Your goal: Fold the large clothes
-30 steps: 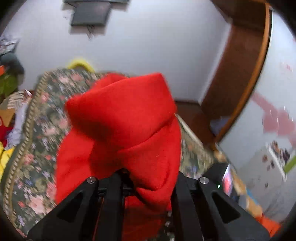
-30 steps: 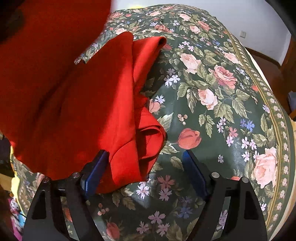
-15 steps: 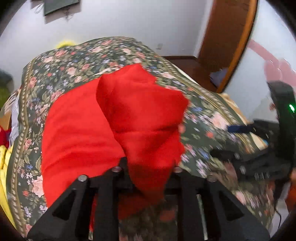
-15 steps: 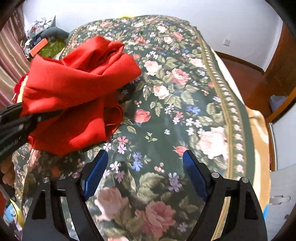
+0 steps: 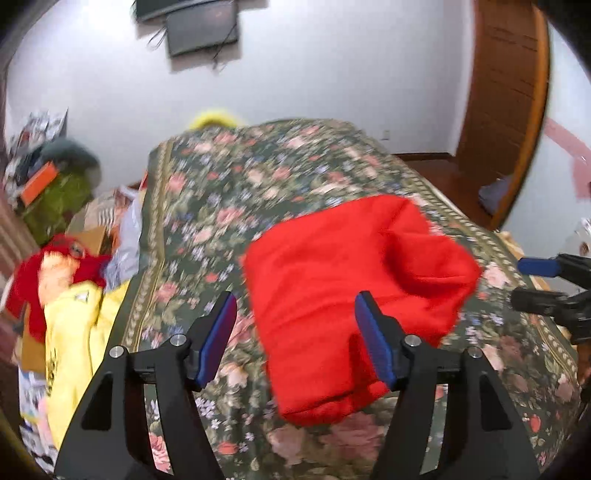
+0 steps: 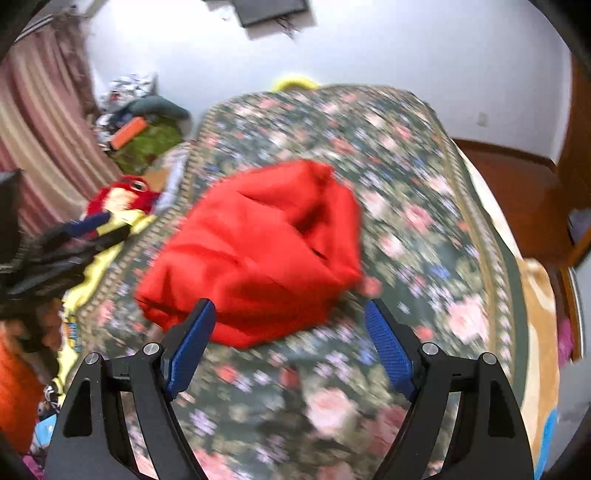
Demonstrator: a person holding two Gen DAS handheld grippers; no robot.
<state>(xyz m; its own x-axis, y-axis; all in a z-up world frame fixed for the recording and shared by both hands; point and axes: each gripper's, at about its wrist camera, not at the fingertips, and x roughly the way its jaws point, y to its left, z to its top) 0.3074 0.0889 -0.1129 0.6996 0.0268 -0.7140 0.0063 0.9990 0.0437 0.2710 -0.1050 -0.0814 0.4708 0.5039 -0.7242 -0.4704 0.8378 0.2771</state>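
The garment (image 5: 354, 280) is plain bright red, without print. The bedspread (image 5: 236, 192) beneath it is dark green with pink and red roses, small blue and white flowers, and a pale leaf-patterned border. Both grippers have black frames and blue finger pads (image 6: 192, 343); the curtain (image 6: 40, 122) is striped pink and beige.

Each black hand-held gripper (image 5: 295, 332) (image 6: 290, 343) has blue finger pads (image 5: 218, 338) and silver screws (image 5: 178, 339).

white wall (image 5: 332, 74) | wooden door (image 5: 502, 92) | floral bedspread (image 5: 229, 206) | striped curtain (image 6: 40, 122), blurred | dark wall screen (image 5: 201, 33), probably
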